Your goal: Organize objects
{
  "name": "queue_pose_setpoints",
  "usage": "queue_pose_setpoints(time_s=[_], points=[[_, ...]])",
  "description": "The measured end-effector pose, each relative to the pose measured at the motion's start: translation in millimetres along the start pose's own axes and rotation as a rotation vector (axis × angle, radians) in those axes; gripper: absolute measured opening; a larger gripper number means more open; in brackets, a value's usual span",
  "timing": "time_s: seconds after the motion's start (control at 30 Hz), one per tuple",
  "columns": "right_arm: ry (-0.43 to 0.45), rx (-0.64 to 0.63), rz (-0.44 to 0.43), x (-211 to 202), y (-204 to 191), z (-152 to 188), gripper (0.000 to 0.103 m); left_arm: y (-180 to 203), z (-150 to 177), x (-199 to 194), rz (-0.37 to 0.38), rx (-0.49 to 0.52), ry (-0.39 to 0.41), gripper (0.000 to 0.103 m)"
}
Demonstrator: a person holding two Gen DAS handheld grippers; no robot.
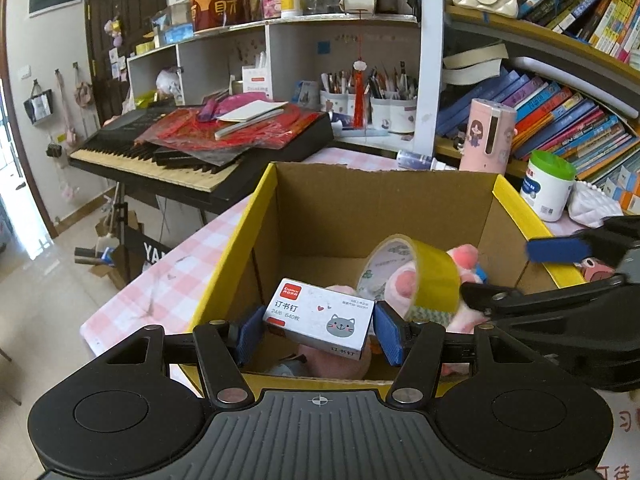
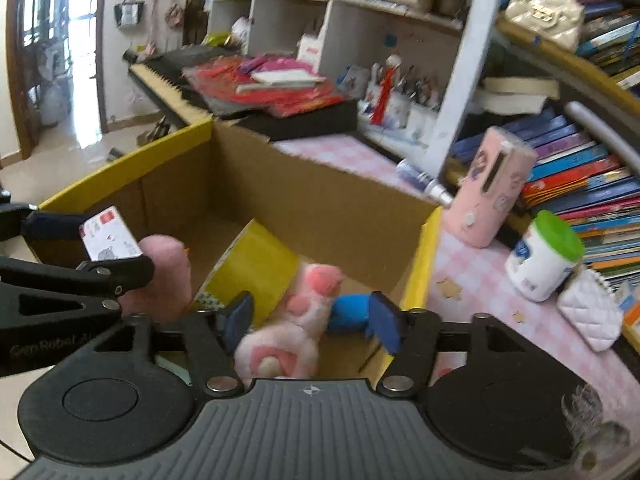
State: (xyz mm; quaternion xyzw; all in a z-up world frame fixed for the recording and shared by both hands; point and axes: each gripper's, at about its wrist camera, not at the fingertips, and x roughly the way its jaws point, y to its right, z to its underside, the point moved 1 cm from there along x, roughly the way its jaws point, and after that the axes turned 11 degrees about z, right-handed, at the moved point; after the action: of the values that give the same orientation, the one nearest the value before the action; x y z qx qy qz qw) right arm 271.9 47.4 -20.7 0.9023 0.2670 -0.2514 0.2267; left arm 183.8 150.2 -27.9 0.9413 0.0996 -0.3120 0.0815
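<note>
**Staple box held over the carton, tape roll loose inside**

Nearest to us, our left gripper clamps a small white cardboard staple box, printed with a grey cat face and a red label, between its blue pads. The box hangs just above the near edge of the open brown cardboard carton with yellow rim.

Our right gripper also reaches over the near rim, jaws parted fairly wide and pressing on nothing. Between its pads lies a pink plush toy with darker pink paw patches, resting in the carton; we see no pad touching it. A blue part of the toy sits just beside the right-hand pad.

Just past the plush, a roll of yellowish transparent packing tape leans tilted inside the carton, against the toy. In the right wrist view it is free of the pads.

The carton stands on a table covered in pink-and-white checked cloth. Beyond it on the right are a white plastic jar with green lid and a pink cylindrical container with a cartoon girl, both upright, near each other. To the left sits a black electronic keyboard piled with red papers. Farthest back, a white shelf unit holds pen cups, with rows of books to its right.
</note>
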Motion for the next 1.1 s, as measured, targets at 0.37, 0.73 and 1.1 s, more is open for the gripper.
queue_pose_setpoints(time_s=[0.37,0.73,1.1], points=[[0.089,0.158,0.097,-48,33,12,0.072,20,1,12,0.037,0.044,-0.019,0.059],[0.041,0.282,0.213,-75,48,40,0.077,34,5,1,0.034,0.084,0.021,0.094],[-0.046,0.431,0.425,-105,42,70,0.099,36,16,-51,0.063,0.052,0.082,0.101]])
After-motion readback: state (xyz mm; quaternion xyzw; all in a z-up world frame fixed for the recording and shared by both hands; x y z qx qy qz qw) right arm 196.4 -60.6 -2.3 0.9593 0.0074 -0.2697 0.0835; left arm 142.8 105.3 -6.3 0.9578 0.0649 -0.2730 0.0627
